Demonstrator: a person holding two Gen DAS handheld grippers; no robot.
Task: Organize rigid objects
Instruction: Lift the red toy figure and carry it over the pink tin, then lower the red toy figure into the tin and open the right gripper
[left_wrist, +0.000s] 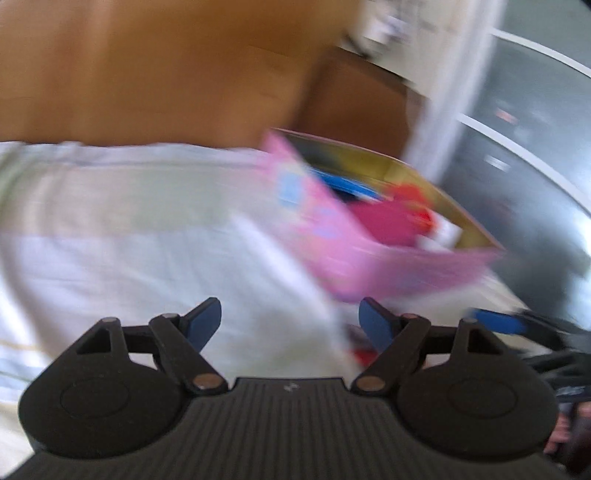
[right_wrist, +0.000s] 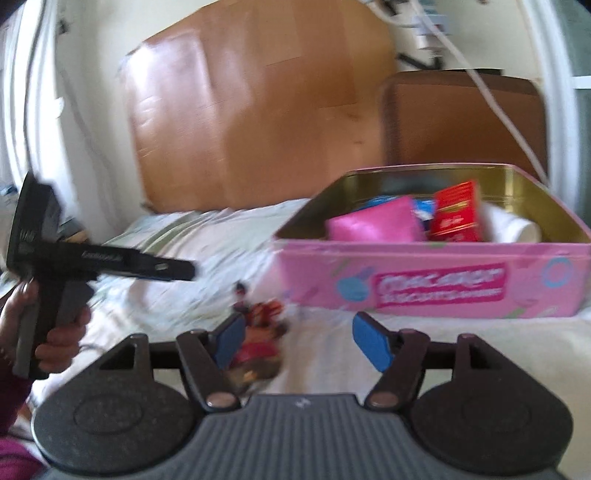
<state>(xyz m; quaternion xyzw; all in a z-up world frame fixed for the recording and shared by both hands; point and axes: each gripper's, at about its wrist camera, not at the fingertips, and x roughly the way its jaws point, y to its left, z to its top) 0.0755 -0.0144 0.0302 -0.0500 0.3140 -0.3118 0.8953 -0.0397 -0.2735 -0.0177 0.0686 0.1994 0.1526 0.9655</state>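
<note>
While the left claw (left_wrist: 290, 321) is held apart and empty, one small red toy (right_wrist: 258, 328) is left on the bed (right_wrist: 177, 266) by the right claw (right_wrist: 295, 343), likewise apart; several items are already packed in the pink tin (right_wrist: 436, 284).

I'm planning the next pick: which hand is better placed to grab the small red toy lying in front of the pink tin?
Right, probably. The right tool is open with the small red toy lying on the bedsheet beside its left finger, near the pink tin. The left tool hangs open off to the side, farther away.
</note>
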